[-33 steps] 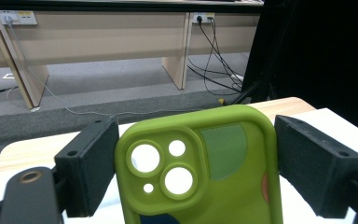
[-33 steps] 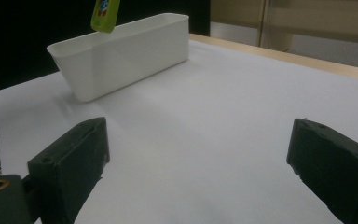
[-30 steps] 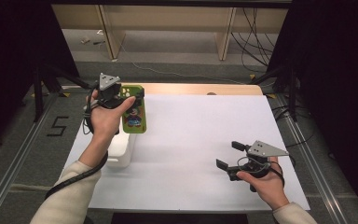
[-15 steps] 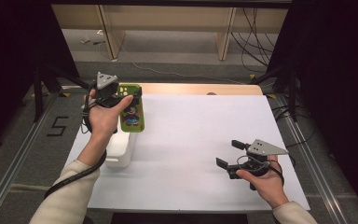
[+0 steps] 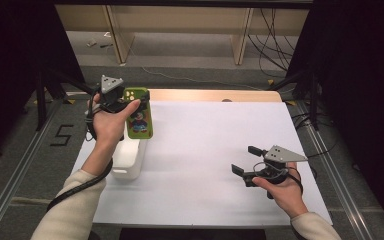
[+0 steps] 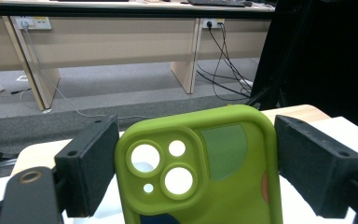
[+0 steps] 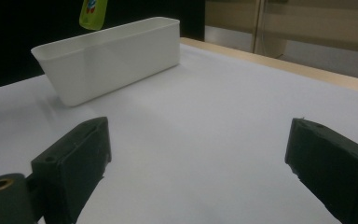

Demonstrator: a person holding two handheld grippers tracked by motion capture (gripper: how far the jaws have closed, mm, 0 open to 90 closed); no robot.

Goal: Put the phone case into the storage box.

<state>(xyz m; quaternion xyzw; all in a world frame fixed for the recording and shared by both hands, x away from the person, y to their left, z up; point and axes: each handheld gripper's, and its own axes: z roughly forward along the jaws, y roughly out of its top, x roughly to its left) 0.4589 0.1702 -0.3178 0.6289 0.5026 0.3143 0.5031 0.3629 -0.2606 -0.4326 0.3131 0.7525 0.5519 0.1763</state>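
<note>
Left gripper [image 5: 130,102] holds green phone case [image 5: 139,119] by its edges, jaws part-closed, above white bin [image 5: 128,159] at worktop's 9 o'clock; thin grip may slip, dropping case outside; right gripper [image 5: 242,162] wide open, empty.

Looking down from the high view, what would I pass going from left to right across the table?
White bin → green phone case, held in the left gripper → bare white table → right gripper, jaws open.
</note>
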